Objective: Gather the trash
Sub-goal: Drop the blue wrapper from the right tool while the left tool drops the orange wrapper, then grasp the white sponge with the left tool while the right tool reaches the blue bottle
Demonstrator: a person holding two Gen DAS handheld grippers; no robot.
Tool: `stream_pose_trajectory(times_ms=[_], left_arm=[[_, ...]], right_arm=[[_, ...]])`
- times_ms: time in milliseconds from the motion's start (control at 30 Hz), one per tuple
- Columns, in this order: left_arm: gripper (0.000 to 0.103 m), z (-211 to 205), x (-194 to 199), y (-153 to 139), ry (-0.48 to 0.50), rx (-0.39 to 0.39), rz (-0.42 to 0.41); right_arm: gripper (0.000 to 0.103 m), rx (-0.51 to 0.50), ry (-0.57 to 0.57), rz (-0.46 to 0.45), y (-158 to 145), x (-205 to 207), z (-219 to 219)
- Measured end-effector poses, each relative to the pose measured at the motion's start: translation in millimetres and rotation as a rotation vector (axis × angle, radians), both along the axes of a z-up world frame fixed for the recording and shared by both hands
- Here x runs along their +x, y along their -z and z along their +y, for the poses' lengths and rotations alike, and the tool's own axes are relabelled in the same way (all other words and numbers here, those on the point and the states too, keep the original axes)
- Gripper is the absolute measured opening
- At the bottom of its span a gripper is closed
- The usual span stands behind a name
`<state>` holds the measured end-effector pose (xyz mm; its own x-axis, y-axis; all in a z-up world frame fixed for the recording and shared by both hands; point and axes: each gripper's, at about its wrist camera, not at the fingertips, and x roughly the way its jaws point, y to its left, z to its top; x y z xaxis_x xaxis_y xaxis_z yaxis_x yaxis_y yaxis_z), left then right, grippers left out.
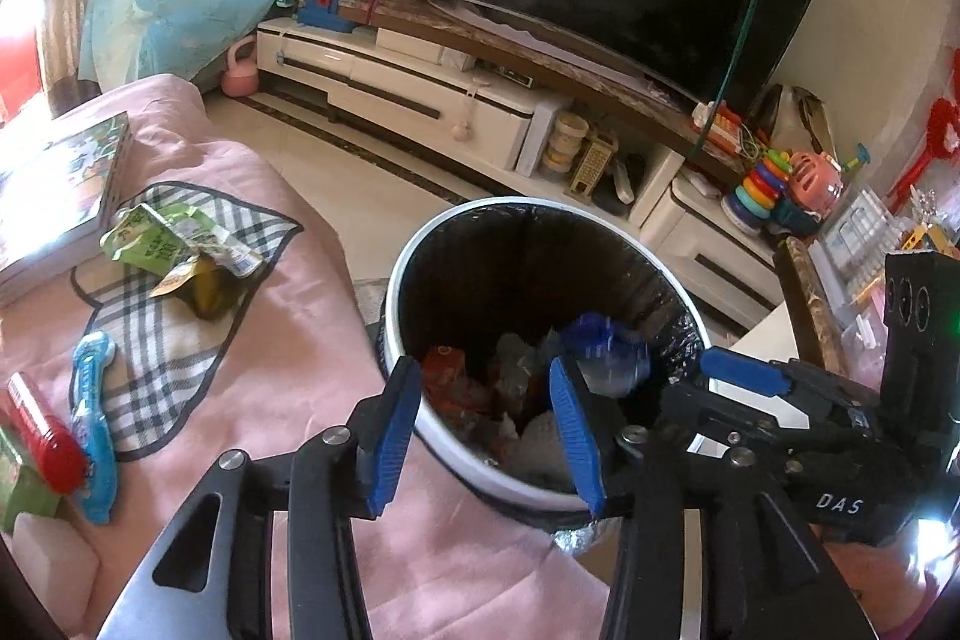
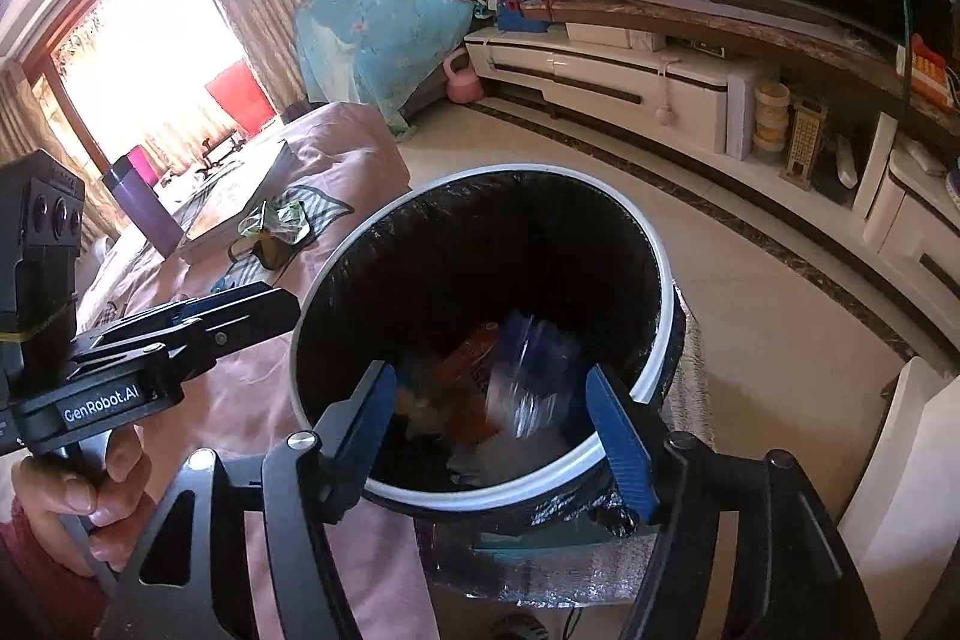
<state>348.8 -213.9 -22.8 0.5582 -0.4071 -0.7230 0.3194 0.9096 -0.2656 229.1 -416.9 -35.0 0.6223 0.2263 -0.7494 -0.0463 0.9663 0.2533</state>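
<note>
Both hand-held grippers, left [image 1: 489,430] and right [image 2: 510,436], are hanging spread and empty over the trash bin [image 1: 396,316], where a blue wrapper [image 2: 534,370] is blurring inside, seemingly falling; green wrappers [image 1: 174,244] are lying far left on the bed [image 1: 288,340].

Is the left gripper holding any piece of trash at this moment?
No, the left gripper is open above the bin, with nothing between its blue fingers.
</note>
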Motion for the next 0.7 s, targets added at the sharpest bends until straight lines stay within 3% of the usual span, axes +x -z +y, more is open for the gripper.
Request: stream_pose_trajectory(times_ms=[200, 300, 467, 700], left_arm=[[0.061, 20.3, -28.2, 3.7, -0.025, 0.005, -0.009], [0.063, 35.4, -45.4, 7.7, -0.047, 0.007, 0.000], [0.064, 64.9, -73.6, 6.5, -0.082, -0.023, 0.010], [0.066, 108.3, -117.8, -2.5, -0.122, -0.003, -0.018]], right_arm=[[0.089, 0.070, 0.027, -0.044, -4.5, -16.0, 3.4], [0.099, 0.116, 0.044, -0.074, -6.3, -25.9, 9.5], [0.100, 0.156, 0.061, -0.093, -6.4, -40.8, 27.0], [0.102, 0.163, 0.098, -0.084, -1.5, -56.7, 55.5]])
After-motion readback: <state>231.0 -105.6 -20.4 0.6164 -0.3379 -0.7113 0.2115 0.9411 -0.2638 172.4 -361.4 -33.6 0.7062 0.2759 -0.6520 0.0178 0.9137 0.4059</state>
